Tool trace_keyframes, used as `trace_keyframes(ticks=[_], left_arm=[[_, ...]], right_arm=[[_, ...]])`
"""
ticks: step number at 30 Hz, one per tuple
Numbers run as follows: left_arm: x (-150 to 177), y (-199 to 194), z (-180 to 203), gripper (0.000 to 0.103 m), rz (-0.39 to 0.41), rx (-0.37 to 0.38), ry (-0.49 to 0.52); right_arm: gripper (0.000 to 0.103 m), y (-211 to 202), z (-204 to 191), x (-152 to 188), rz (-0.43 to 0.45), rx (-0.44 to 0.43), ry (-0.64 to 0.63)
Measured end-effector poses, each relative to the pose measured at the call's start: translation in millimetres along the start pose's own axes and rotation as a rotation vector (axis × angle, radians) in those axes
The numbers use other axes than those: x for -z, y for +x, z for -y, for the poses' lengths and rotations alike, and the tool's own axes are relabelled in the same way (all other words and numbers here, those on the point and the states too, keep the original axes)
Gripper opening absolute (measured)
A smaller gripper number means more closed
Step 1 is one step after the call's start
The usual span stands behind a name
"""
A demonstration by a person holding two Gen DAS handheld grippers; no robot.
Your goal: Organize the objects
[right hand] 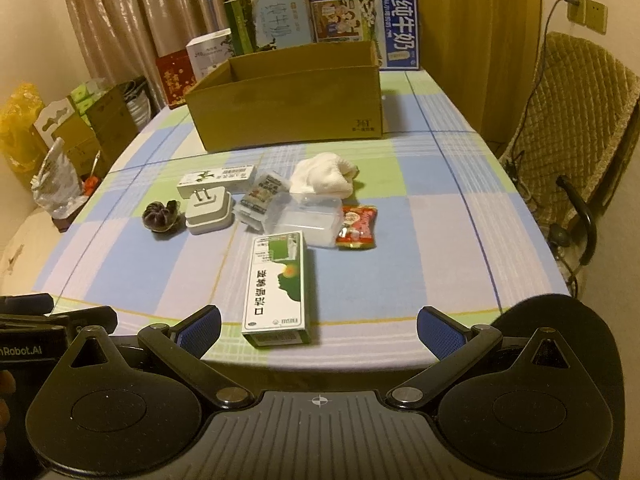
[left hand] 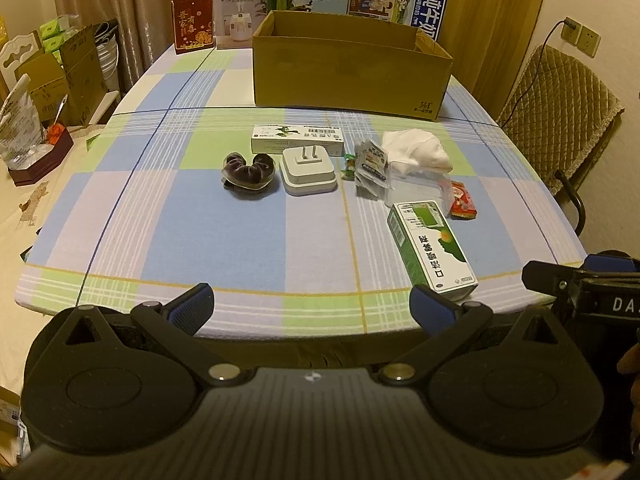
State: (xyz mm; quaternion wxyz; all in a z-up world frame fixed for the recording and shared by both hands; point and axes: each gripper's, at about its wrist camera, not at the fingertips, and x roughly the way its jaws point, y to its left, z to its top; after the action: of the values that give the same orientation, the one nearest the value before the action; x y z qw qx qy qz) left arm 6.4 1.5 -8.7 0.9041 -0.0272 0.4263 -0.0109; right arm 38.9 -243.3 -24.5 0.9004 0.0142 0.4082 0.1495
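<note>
An open cardboard box stands at the back of the checked table. In front of it lie a dark scrunchie, a white plug adapter, a flat white-green box, small packets, a white cloth, a clear plastic case, a red snack packet and a green-white medicine box. My left gripper and right gripper hover open and empty at the table's front edge.
Milk cartons and gift boxes stand behind the cardboard box. Boxes and bags crowd the left side. A padded chair stands to the right of the table.
</note>
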Motion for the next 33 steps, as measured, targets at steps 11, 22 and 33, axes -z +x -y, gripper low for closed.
trace_keyframes(ticks=[11, 22, 33], left_arm=[[-16, 20, -18, 0.102, -0.006, -0.004, -0.016], [-35, 53, -30, 0.102, -0.018, -0.021, -0.001], [-50, 86, -33, 0.102, -0.052, 0.017, -0.006]], right_arm=[[0.101, 30, -14, -7, 0.032, -0.006, -0.054], [0.074, 104, -32, -9, -0.104, -0.033, -0.087], [0.054, 140, -33, -12, -0.157, 0.012, -0.107]])
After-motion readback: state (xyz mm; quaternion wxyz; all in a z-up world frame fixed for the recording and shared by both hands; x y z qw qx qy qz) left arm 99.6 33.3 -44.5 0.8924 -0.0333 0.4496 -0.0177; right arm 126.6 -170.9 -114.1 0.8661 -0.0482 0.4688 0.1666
